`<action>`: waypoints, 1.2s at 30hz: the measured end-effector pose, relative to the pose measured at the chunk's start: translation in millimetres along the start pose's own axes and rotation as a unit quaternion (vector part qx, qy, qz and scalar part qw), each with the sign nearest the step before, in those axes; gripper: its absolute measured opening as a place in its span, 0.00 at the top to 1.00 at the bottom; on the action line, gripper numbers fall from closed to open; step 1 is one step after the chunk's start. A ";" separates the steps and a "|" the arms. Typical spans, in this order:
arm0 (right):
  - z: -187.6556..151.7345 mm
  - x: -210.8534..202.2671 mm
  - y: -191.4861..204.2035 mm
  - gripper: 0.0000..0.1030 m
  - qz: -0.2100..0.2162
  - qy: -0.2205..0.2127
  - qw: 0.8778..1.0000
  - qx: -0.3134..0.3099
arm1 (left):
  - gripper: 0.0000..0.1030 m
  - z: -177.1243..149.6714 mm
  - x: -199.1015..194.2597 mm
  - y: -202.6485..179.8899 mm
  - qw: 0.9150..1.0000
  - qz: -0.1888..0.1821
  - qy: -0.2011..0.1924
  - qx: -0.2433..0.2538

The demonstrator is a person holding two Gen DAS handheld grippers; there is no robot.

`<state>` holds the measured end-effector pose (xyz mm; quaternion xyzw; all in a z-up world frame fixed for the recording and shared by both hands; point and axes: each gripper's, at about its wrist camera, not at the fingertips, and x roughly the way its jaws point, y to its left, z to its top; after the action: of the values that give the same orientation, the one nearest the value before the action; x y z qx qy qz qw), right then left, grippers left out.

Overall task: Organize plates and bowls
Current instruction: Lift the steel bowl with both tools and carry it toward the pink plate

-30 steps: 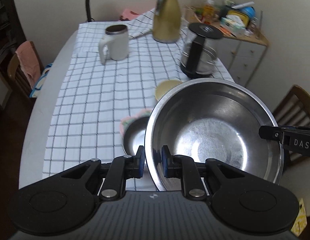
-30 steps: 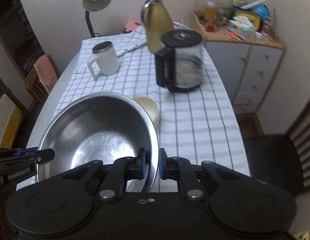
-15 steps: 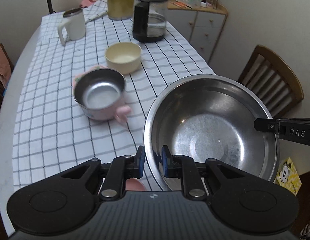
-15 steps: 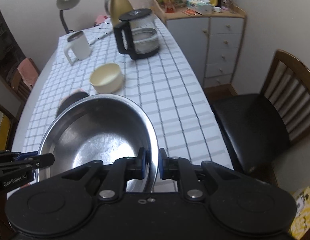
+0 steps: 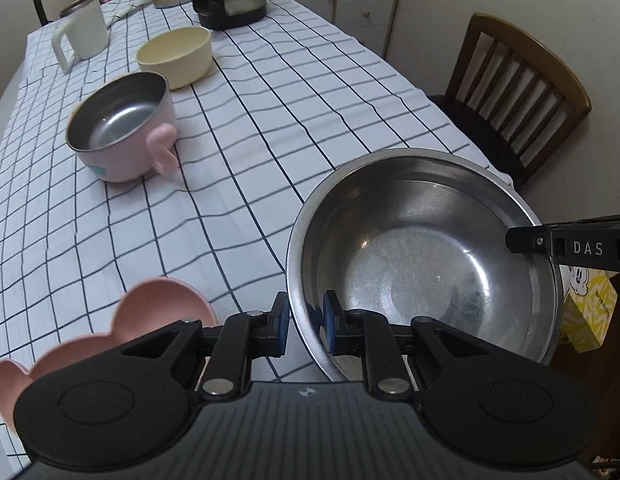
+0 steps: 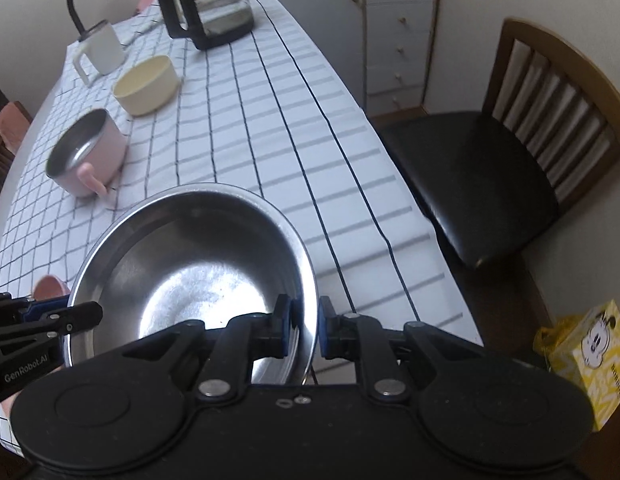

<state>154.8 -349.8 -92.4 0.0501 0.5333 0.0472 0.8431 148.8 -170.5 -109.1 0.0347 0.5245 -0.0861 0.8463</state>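
Note:
A large steel bowl (image 5: 421,256) is held by both grippers above the table's near right edge. My left gripper (image 5: 304,320) is shut on its left rim. My right gripper (image 6: 304,330) is shut on its right rim, and the bowl fills the lower left of the right wrist view (image 6: 198,272). A pink steel-lined bowl with ear handles (image 5: 122,132) stands on the cloth, also in the right wrist view (image 6: 84,152). A cream bowl (image 5: 176,56) stands behind it. A pink ear-shaped plate (image 5: 150,316) lies at the near left edge.
A white mug (image 5: 84,30), a glass coffee pot (image 6: 208,8) and a gold jug stand at the table's far end on the checked cloth (image 5: 270,92). A wooden chair (image 6: 509,152) stands to the right, a drawer cabinet (image 6: 389,28) behind it, a yellow box (image 6: 589,356) on the floor.
Both grippers have carried the steel bowl back toward the table's near right edge and lower. The pink plate has come into view at the near left.

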 end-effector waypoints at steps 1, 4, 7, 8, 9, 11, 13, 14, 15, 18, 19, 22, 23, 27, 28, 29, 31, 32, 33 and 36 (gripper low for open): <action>-3.6 1.9 -2.8 0.86 0.000 0.002 1.000 0.003 | 0.84 -1.4 2.6 -0.9 1.000 -0.003 0.003 0.002; -10.1 6.9 -9.3 0.86 0.000 0.006 1.000 0.011 | 0.84 -4.5 8.9 -3.6 1.000 -0.005 0.005 0.009; -15.7 11.1 -11.6 0.86 -0.005 0.009 1.000 0.008 | 0.84 -6.4 14.9 -5.7 1.000 -0.005 0.008 0.013; -17.1 13.0 -12.5 0.86 -0.004 0.011 1.000 0.011 | 0.84 -7.2 17.1 -6.2 1.000 -0.006 0.010 0.015; -18.0 14.4 -13.8 0.86 -0.003 0.012 1.000 0.014 | 0.84 -7.9 19.5 -6.5 1.000 -0.008 0.011 0.015; -19.9 17.4 -15.1 0.86 -0.005 0.015 1.000 0.016 | 0.84 -9.2 23.5 -6.3 1.000 -0.008 0.015 0.014; -21.5 19.4 -14.8 0.86 -0.006 0.016 1.000 0.014 | 0.84 -10.0 25.7 -7.2 1.000 -0.006 0.014 0.020; -22.2 19.7 -13.7 0.86 -0.008 0.014 1.000 0.010 | 0.84 -10.2 25.8 -7.3 1.000 -0.006 0.014 0.022; -22.8 20.1 -12.8 0.86 -0.010 0.013 1.000 0.006 | 0.84 -10.4 26.0 -7.2 1.000 -0.007 0.014 0.024; -24.6 22.6 -10.9 0.85 -0.015 0.015 1.000 0.002 | 0.84 -10.3 26.6 -6.7 0.999 -0.010 0.017 0.025; -24.9 23.6 -10.9 0.85 -0.016 0.017 1.000 0.004 | 0.84 -9.9 26.7 -6.0 0.999 -0.012 0.018 0.025; -24.7 25.3 -9.7 0.81 -0.017 0.024 1.000 0.003 | 0.84 -8.1 27.4 -2.8 0.999 -0.021 0.024 0.021; -24.1 25.4 -9.3 0.79 -0.017 0.025 1.000 0.001 | 0.84 -7.8 27.5 -1.7 0.999 -0.023 0.025 0.021; -20.7 25.9 -8.0 0.78 -0.015 0.031 0.999 -0.002 | 0.84 -6.9 24.3 2.8 0.999 -0.028 0.025 0.019; -20.1 24.8 -8.0 0.77 -0.015 0.030 0.999 -0.002 | 0.84 -6.5 22.7 4.0 0.999 -0.029 0.024 0.018; -18.8 23.1 -7.5 0.77 -0.014 0.027 1.000 -0.003 | 0.84 -5.8 20.7 5.3 0.999 -0.030 0.023 0.018; -16.3 18.3 -6.7 0.74 -0.011 0.021 1.000 -0.003 | 0.84 -4.4 16.3 8.5 0.999 -0.033 0.020 0.015; -14.7 15.1 -6.0 0.70 -0.009 0.017 1.000 -0.004 | 0.84 -3.7 13.3 10.1 0.999 -0.034 0.018 0.014; -12.9 11.6 -4.9 0.69 -0.007 0.013 1.000 -0.006 | 0.84 -3.1 10.5 12.1 0.999 -0.035 0.015 0.012; -7.2 -0.4 -0.1 0.67 0.001 0.000 1.000 -0.017 | 0.84 -0.5 -0.4 17.6 0.999 -0.041 0.006 0.005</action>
<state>148.1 -349.7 -95.1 0.0362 0.5322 0.0571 0.8439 151.4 -153.0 -109.5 0.0179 0.5297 -0.1236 0.8389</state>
